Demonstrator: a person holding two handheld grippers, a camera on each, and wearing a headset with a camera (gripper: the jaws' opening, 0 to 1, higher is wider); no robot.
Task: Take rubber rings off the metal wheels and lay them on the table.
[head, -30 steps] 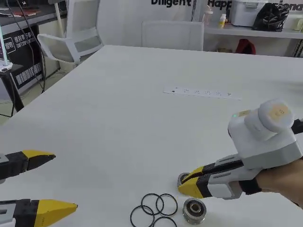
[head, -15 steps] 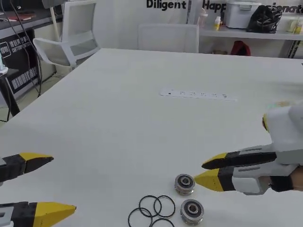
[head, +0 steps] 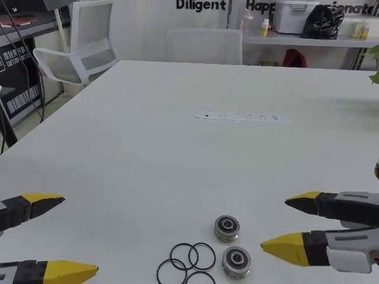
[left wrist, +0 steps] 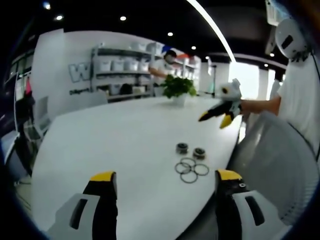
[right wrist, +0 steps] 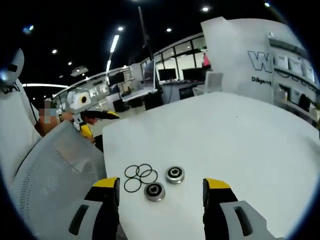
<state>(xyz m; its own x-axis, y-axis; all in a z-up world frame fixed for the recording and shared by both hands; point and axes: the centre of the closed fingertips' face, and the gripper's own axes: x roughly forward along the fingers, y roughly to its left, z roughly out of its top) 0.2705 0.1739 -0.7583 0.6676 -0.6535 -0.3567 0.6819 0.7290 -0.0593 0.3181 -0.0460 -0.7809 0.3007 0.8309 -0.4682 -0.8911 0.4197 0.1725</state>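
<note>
Two metal wheels are seen resting close together on the white table in the lower middle of the head view, one just above the other in the frame. A cluster of thin black rubber rings, overlapping one another, is laid flat just to the left of the wheels, near the bottom edge. The right gripper is held at the lower right, its jaws spread wide with nothing gripped, near the wheels but not touching them. The left gripper is held at the lower left, well apart from the rings, with its jaws likewise spread wide and empty. A white power strip is seen lying on the table further up the frame.
</note>
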